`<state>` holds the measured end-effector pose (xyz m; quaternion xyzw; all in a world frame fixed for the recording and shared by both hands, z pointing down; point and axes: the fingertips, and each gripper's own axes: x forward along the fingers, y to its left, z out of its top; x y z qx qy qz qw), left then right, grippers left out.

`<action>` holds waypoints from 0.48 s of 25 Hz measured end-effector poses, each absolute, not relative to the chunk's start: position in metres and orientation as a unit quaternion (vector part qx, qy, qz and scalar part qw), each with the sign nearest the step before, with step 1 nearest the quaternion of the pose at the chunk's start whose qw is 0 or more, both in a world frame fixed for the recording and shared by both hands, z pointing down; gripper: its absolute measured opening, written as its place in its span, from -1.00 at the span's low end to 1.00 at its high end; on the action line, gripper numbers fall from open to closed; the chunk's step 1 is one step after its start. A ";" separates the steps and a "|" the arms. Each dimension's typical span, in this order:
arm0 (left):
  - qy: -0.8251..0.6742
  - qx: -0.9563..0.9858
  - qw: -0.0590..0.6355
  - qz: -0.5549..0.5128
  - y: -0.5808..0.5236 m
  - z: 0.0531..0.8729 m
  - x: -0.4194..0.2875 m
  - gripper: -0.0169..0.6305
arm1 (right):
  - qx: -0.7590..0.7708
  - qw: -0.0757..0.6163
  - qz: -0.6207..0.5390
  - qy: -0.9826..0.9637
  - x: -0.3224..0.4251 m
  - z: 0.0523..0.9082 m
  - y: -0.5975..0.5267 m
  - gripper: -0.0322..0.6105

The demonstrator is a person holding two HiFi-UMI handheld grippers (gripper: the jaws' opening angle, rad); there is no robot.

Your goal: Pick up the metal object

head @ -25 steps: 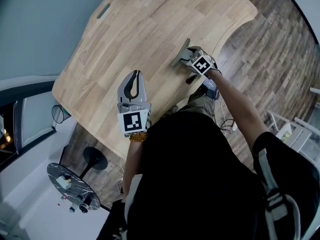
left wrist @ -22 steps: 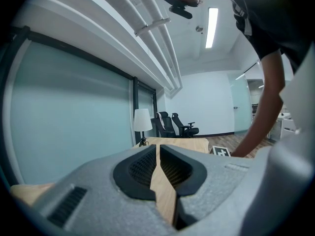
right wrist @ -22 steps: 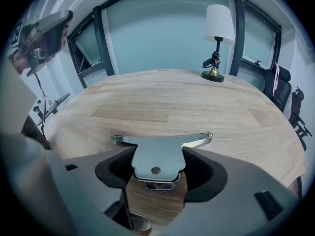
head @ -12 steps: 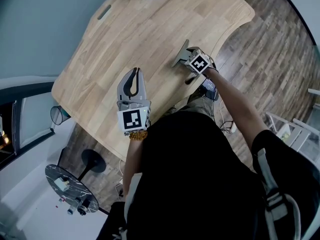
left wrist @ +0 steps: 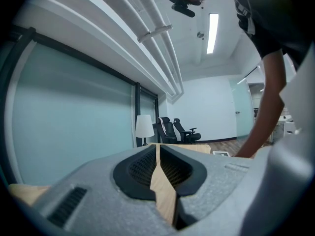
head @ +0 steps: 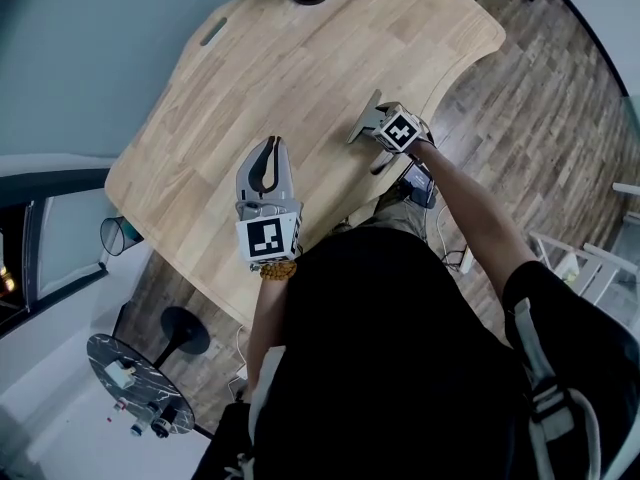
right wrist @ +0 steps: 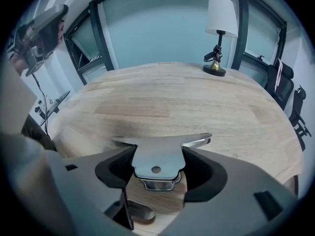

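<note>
Pinching the flat metal object [right wrist: 158, 154] by its narrow stem, the right claw [head: 378, 128] hangs over the near edge of the wooden bench [head: 300, 58], with the object's wide crossbar pointing away across the boards and casting a shadow on them. The left claw [head: 270, 148] rests farther along the same edge, well apart from the right, its jaws pressed together at the tips with only a sliver of wood showing between the pads. A lamp [right wrist: 219, 33] stands at the far side of the bench.
</note>
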<state>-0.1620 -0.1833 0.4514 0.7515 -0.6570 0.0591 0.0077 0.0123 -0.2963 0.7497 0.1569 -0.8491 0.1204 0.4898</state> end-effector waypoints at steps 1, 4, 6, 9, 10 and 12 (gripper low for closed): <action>-0.658 0.751 0.007 0.057 -0.183 0.450 -0.163 -0.83 | 0.156 0.490 0.125 -0.848 0.013 0.750 -0.295 -0.01; -0.660 0.750 0.006 0.049 -0.182 0.447 -0.164 -0.83 | 0.150 0.489 0.128 -0.850 0.011 0.745 -0.290 -0.01; -0.661 0.750 0.005 0.043 -0.182 0.446 -0.165 -0.83 | 0.143 0.480 0.138 -0.855 0.005 0.737 -0.286 -0.01; -0.661 0.750 0.003 0.037 -0.182 0.443 -0.166 -0.83 | 0.150 0.478 0.114 -0.858 0.001 0.726 -0.296 -0.01; -0.661 0.749 0.003 0.036 -0.182 0.443 -0.166 -0.83 | 0.153 0.476 0.106 -0.859 0.000 0.721 -0.299 -0.01; -0.661 0.750 0.004 0.033 -0.180 0.441 -0.166 -0.83 | 0.152 0.469 0.111 -0.863 -0.006 0.711 -0.296 -0.01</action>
